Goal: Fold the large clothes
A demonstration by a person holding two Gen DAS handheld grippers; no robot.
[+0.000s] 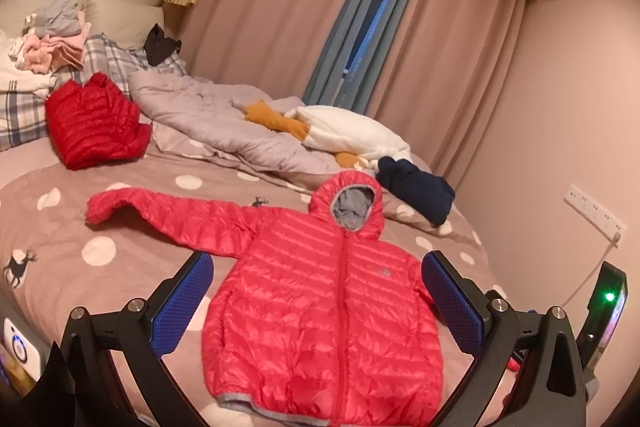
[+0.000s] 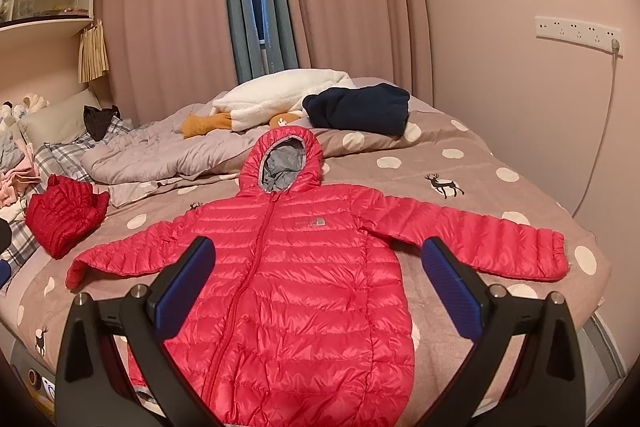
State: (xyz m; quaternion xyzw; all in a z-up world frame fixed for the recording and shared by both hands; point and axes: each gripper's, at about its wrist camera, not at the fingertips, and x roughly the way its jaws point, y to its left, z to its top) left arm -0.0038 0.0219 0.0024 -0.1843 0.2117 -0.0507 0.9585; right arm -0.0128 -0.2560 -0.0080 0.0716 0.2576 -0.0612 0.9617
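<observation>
A red hooded puffer jacket lies flat, front up and zipped, on the polka-dot bed cover, both sleeves spread out; it also shows in the right wrist view. My left gripper is open and empty, held above the jacket's lower body. My right gripper is open and empty, above the jacket's middle. The right sleeve reaches toward the bed's right edge; the left sleeve stretches left.
A folded darker red puffer jacket lies at the left. A crumpled grey quilt, a white and orange plush and a folded navy garment lie behind the hood. Clothes pile by the pillows. The wall with a socket strip is on the right.
</observation>
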